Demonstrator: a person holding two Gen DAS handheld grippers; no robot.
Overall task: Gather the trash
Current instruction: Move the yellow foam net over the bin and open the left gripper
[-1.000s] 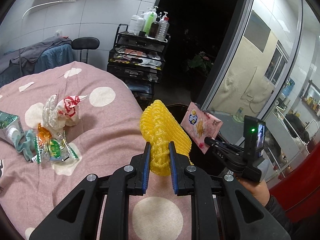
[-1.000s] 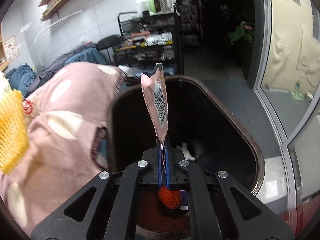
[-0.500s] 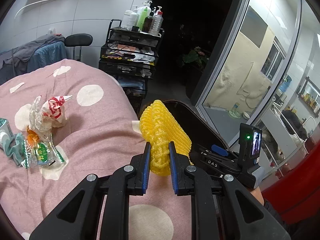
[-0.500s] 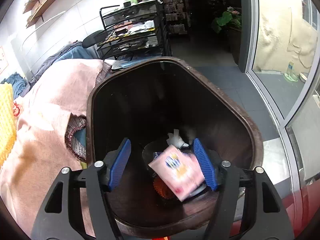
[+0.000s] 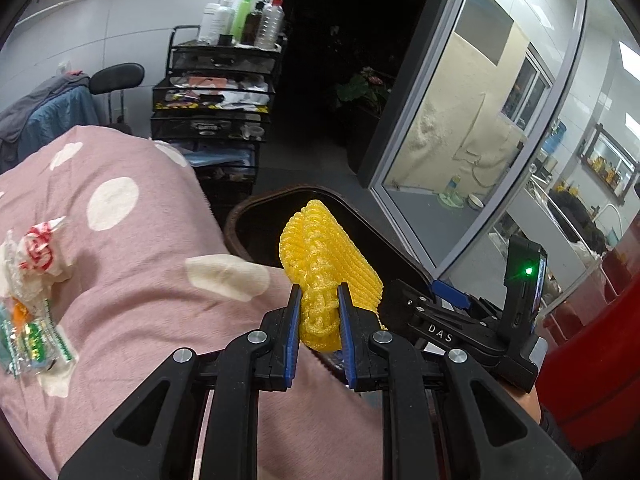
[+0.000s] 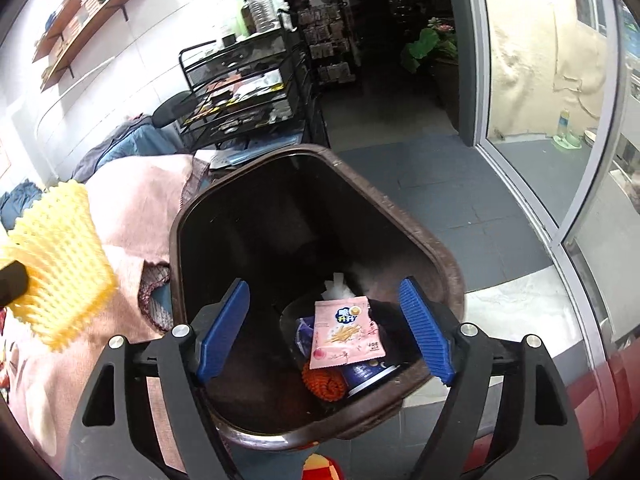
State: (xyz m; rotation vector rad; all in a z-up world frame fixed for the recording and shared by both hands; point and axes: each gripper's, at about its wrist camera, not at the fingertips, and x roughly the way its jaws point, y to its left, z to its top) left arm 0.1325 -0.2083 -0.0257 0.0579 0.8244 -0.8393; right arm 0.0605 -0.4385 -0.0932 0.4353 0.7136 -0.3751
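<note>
My left gripper [image 5: 319, 295] is shut on a yellow foam net sleeve [image 5: 326, 264] and holds it above the edge of the pink bed, beside the dark brown trash bin [image 5: 256, 208]. The sleeve also shows at the left of the right wrist view [image 6: 56, 260]. My right gripper [image 6: 324, 300] is open and empty over the bin [image 6: 444, 264]. A pink snack packet [image 6: 346, 330] lies inside the bin on other trash, among it an orange net ball [image 6: 324, 384]. More wrappers [image 5: 32, 292] lie on the bed at left.
The pink polka-dot blanket [image 5: 132, 280] covers the bed left of the bin. A black wire shelf cart [image 5: 216, 104] with bottles stands behind. A glass door [image 5: 472, 120] is at right. The right gripper's body [image 5: 472, 332] sits just right of the sleeve.
My right gripper opened and the pink snack packet dropped into the bin. My left gripper moved right toward the bin with the yellow sleeve.
</note>
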